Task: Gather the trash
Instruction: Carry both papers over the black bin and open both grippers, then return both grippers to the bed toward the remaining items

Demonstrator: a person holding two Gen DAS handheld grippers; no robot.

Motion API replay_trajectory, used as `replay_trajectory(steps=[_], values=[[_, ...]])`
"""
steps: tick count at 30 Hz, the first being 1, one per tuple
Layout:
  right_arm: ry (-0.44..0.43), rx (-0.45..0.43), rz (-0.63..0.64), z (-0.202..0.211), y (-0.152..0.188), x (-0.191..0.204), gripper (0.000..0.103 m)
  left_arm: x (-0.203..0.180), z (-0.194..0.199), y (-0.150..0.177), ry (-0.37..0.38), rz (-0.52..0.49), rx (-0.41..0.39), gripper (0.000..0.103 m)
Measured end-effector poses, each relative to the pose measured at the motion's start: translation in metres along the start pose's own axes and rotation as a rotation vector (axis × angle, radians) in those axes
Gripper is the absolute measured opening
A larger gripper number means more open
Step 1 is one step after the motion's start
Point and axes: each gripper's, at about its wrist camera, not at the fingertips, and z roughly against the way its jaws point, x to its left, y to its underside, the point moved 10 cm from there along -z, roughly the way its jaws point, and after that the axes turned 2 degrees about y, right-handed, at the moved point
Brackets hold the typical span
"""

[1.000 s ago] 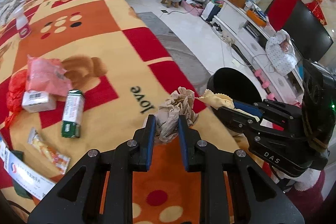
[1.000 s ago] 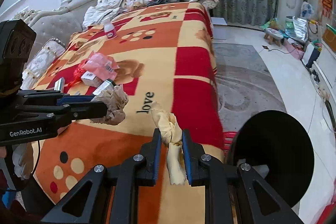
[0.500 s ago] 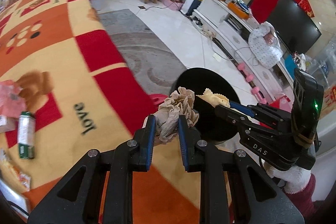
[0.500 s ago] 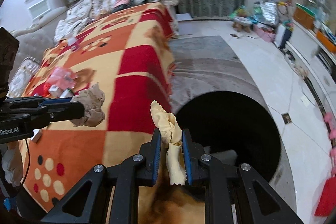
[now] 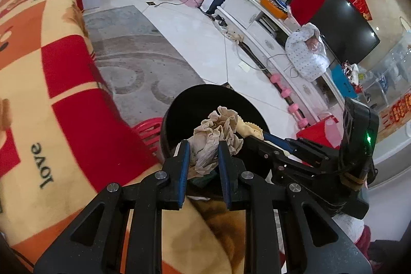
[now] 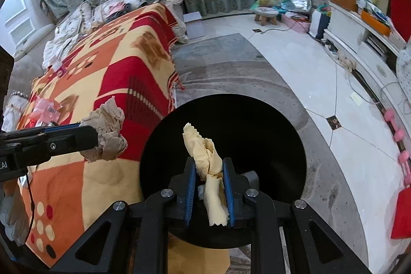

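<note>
Along the left side of both wrist views, a bed covered by a red, orange and yellow checked blanket (image 6: pixel 108 84) runs from the lower left toward the upper left of the frame; in the right wrist view, pink wrappers (image 6: pixel 47 108) lie on it near the left edge. In the same view the left hand-held gripper (image 6: pixel 84 136) enters from the left edge at mid-height, its jaws clamped on a crumpled beige paper wad (image 6: pixel 109 131) that hangs over the blanket, just left of the bin rim. At the centre of the frame stands a round black trash bin (image 6: pixel 269 145) on the floor beside the bed, on a grey rug (image 6: pixel 231 63). The right hand-held gripper (image 6: pixel 209 186) occupies the lower centre, its jaws closed on a yellow crinkle-edged wrapper (image 6: pixel 203 153) held over the dark bin opening. In the left wrist view, the left hand-held gripper (image 5: pixel 204 158) appears at lower centre with the paper wad (image 5: pixel 214 135) pinched between its blue pads, at the near rim of the trash bin (image 5: pixel 190 109); the right hand-held gripper (image 5: pixel 253 136) reaches in from the right, the yellow wrapper (image 5: pixel 250 127) just beside the wad. At the right of the frame, pink dumbbells (image 5: pixel 287 93) lie on the white tile floor (image 5: pixel 195 37).
</note>
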Motion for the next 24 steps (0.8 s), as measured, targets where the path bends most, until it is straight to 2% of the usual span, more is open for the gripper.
replay_trajectory(steps=[3,5,7,8,9,14,24], values=[[0.011,-0.001,-0.022,-0.001,0.0,-0.008,0.018,-0.001,-0.002,0.0,0.03,0.018,-0.005,0.021],[0.016,-0.001,-0.03,-0.001,-0.001,-0.011,0.018,-0.002,-0.002,-0.004,0.049,0.031,-0.016,0.027],[0.023,-0.001,-0.04,-0.001,-0.001,-0.014,0.026,-0.004,-0.002,-0.007,0.071,0.042,-0.029,0.046],[0.027,-0.004,-0.05,-0.001,-0.002,-0.017,0.039,-0.004,-0.001,-0.008,0.076,0.047,-0.032,0.05],[0.029,-0.006,-0.055,-0.001,-0.003,-0.017,0.043,-0.004,0.0,-0.008,0.078,0.05,-0.034,0.055],[0.027,-0.011,-0.06,0.001,-0.003,-0.017,0.043,0.005,0.005,-0.002,0.031,0.04,-0.031,0.055],[-0.017,-0.004,-0.007,0.0,-0.004,0.023,0.043,0.054,0.037,0.016,-0.153,0.058,-0.063,0.055]])
